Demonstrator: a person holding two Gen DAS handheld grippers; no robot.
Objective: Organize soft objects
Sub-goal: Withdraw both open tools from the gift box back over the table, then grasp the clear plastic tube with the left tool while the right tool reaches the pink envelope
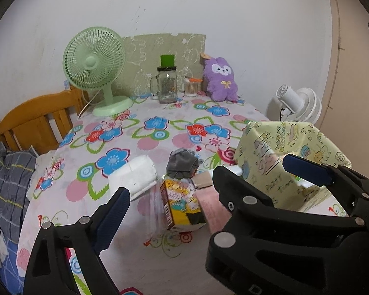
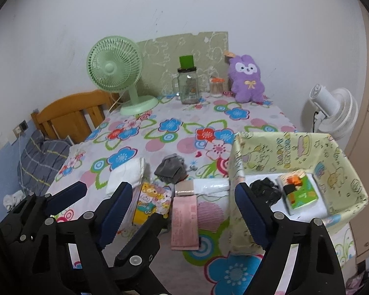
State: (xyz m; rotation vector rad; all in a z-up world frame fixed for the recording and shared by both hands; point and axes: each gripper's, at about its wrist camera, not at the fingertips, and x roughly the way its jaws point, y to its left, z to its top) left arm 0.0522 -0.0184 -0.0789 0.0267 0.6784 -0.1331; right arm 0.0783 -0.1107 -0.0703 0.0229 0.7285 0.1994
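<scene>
Floral tablecloth [image 2: 160, 145] carries a limp grey sock [image 2: 171, 168] mid-table, left of the box [image 2: 332, 162]; light, floppy, best pinched at its bunched middle. Both the left gripper [image 1: 174, 209] and right gripper [image 2: 182, 204] gape, holding nothing

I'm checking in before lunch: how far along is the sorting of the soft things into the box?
Partly done. The yellow box already holds a black bundle and a green packet. Nothing is in hand: the left gripper and right gripper are both open. The white folded cloth and grey cloth remain on the table.
</scene>
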